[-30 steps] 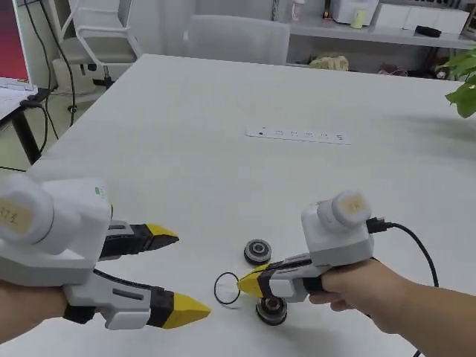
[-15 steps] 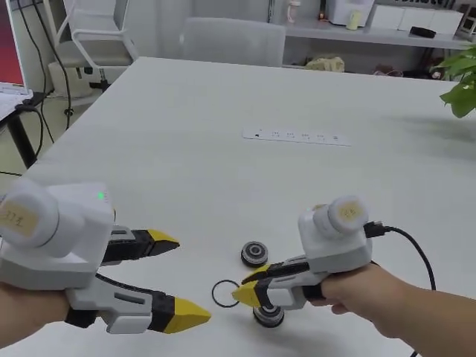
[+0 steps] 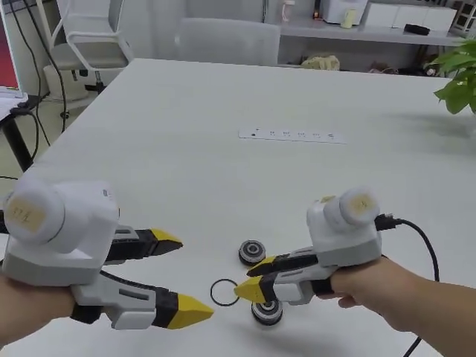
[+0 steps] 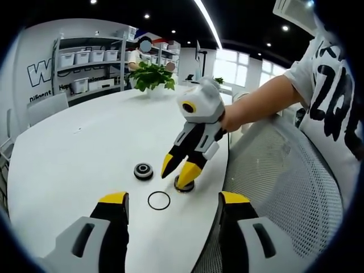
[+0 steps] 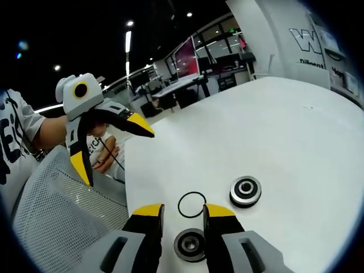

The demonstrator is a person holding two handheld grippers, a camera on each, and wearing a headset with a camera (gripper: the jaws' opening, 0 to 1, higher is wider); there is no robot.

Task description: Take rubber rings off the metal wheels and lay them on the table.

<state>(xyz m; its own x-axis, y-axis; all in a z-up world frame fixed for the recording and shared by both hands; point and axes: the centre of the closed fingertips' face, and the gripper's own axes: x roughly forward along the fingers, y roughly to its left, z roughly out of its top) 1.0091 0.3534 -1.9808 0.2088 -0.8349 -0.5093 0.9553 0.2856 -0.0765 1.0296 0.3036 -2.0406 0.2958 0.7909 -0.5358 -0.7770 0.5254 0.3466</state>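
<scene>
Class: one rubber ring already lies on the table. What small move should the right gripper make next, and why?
Probably lower the right gripper and close it on the near wheel. That wheel sits between its open jaws, with the loose ring lying just beyond the tips. The left gripper hovers open, holding nothing. Whether this wheel carries a ring is unclear.

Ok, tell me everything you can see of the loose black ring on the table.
The ring is a thin black loop, rubber by its look, round, lying flat on the white table. It sits beside the nearer wheel, short of the far wheel, just ahead of the tips of the right gripper. Nothing but the table seems to touch it.
</scene>
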